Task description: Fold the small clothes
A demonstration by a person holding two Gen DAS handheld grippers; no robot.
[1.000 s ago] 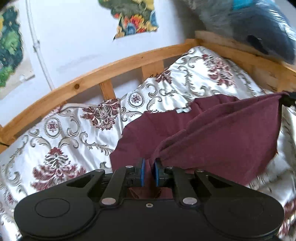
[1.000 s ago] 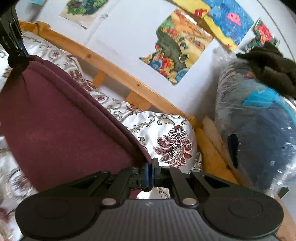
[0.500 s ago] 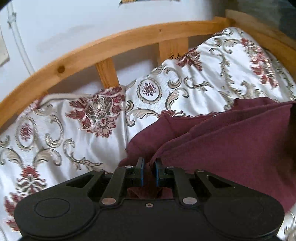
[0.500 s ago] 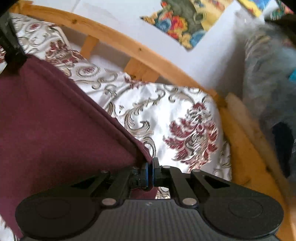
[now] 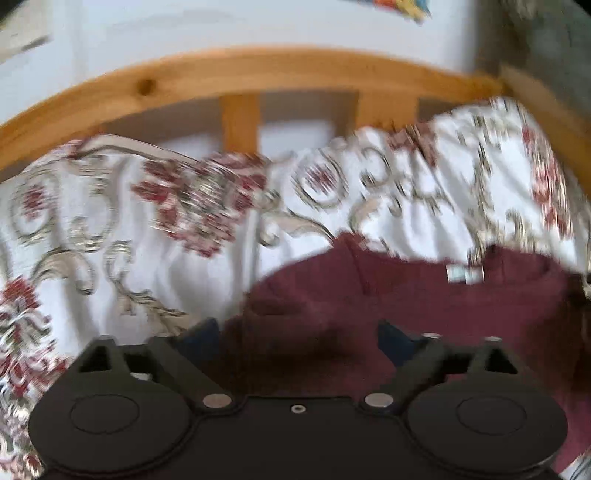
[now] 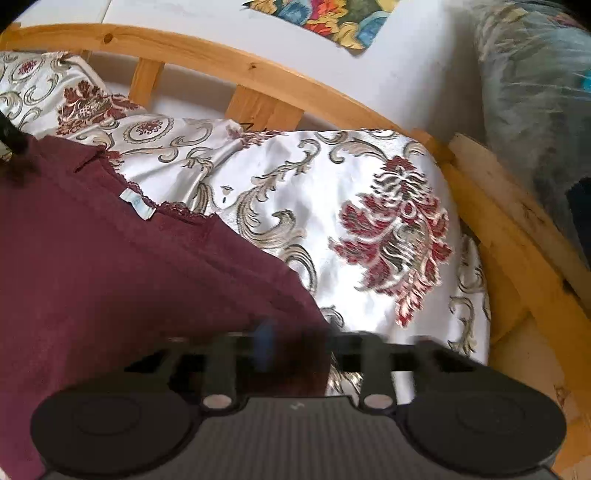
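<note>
A maroon garment (image 5: 424, 306) lies on the patterned satin bedspread (image 5: 110, 258), its white neck label (image 5: 463, 275) facing up. My left gripper (image 5: 295, 336) hovers just over the garment's near edge. Its jaws are opening and stand wide apart, with cloth under the gap and neither pad pressing it; this view is blurred. In the right wrist view the same garment (image 6: 110, 277) fills the left side, with the label (image 6: 138, 203) near its lace collar. My right gripper (image 6: 317, 350) is at the garment's right corner. Its jaws are opening and motion-blurred, and the corner lies loose between them.
A curved wooden bed rail (image 6: 258, 70) with slats runs along the far side of the bedspread (image 6: 369, 221). Behind it is a white wall with a colourful painting (image 6: 332, 18). A plastic-wrapped bundle (image 6: 535, 110) sits at the right beyond the rail.
Both grippers came down and forward toward the bed with the garment, then let go. Their jaws went from shut on the cloth to apart, and the garment now lies flat.
</note>
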